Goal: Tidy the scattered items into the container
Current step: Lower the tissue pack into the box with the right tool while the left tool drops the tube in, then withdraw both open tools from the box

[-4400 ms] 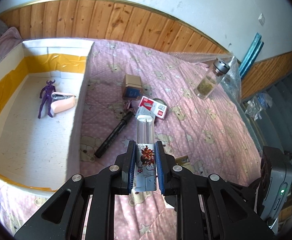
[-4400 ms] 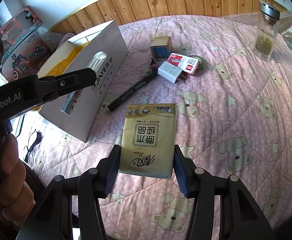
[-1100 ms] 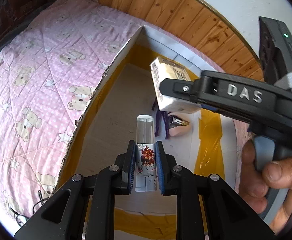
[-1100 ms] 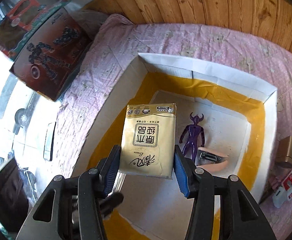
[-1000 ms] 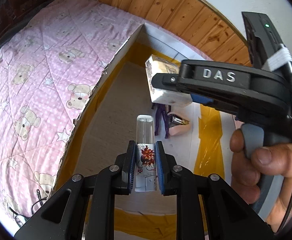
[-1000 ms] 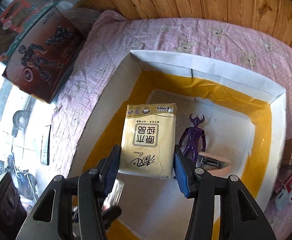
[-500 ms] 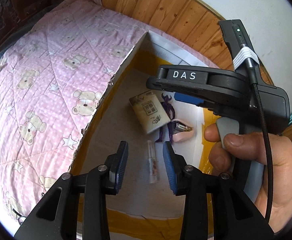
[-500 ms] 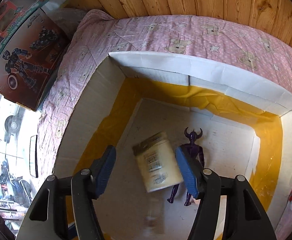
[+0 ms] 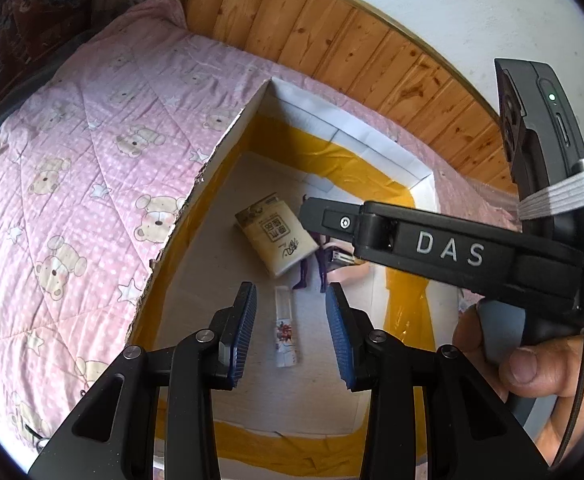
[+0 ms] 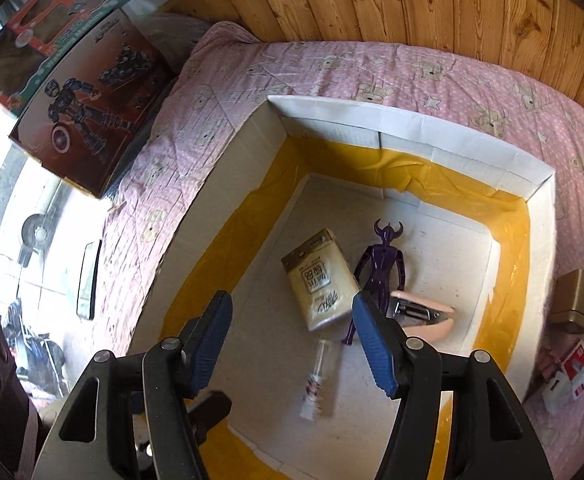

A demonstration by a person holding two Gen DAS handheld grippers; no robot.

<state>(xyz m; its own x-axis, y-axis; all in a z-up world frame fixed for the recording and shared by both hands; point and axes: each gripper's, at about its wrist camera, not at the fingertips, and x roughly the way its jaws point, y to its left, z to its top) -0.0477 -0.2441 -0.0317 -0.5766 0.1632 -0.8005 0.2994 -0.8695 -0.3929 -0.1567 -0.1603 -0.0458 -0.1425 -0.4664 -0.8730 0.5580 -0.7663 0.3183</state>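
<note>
The white cardboard box (image 9: 227, 142) (image 10: 408, 118) with yellow tape lining sits on the pink quilt. On its floor lie the gold tissue pack (image 9: 275, 236) (image 10: 320, 284), the clear tube (image 9: 285, 330) (image 10: 316, 380), a purple horned figure (image 10: 382, 264) (image 9: 304, 276) and a pink stapler (image 10: 422, 316). My left gripper (image 9: 291, 330) is open and empty above the tube. My right gripper (image 10: 292, 338) is open and empty above the box; its black body (image 9: 444, 248) crosses the left wrist view.
On the quilt right of the box lie a small gold box (image 10: 576, 296), a red and white carton (image 10: 580, 368) and a white charger (image 10: 556, 392). Toy boxes (image 10: 83, 96) stand at the bed's left end. Wood panelling (image 10: 432, 0) runs behind.
Both grippers opened over the box. The tissue pack and the tube dropped from them and now lie still on the box floor. The right gripper shifted slightly.
</note>
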